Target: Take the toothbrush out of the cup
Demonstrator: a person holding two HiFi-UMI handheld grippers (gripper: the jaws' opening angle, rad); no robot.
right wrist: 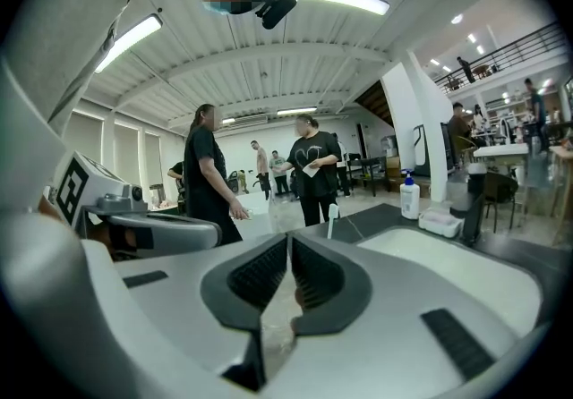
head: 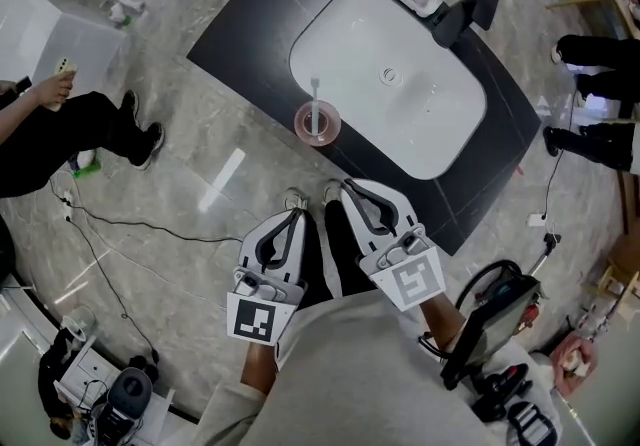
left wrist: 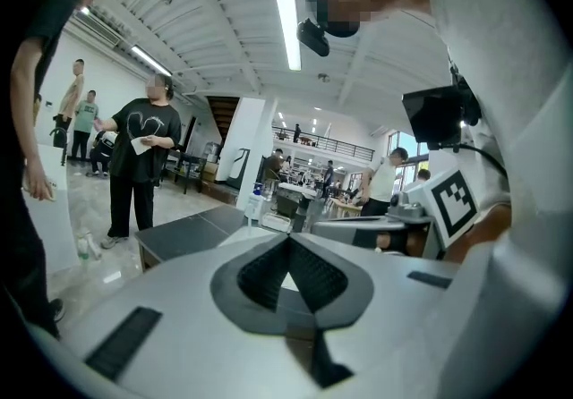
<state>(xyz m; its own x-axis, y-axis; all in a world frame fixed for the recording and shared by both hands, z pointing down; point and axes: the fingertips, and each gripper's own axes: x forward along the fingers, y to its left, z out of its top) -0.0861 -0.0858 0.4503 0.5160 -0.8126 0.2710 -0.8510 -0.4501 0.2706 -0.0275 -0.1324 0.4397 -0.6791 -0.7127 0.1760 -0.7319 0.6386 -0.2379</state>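
While the toothbrush (head: 315, 104) stands in the cup (head: 317, 126), the sink (head: 420, 129) lies just beside.

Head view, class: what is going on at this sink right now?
A person holds a tool in each hand, facing a white sink in a dark counter. A toothbrush stands in a pinkish cup at the sink's near rim. The left tool and right tool are both shut and empty, short of the cup; the toothbrush is not yet taken.

No readable text or labels — none
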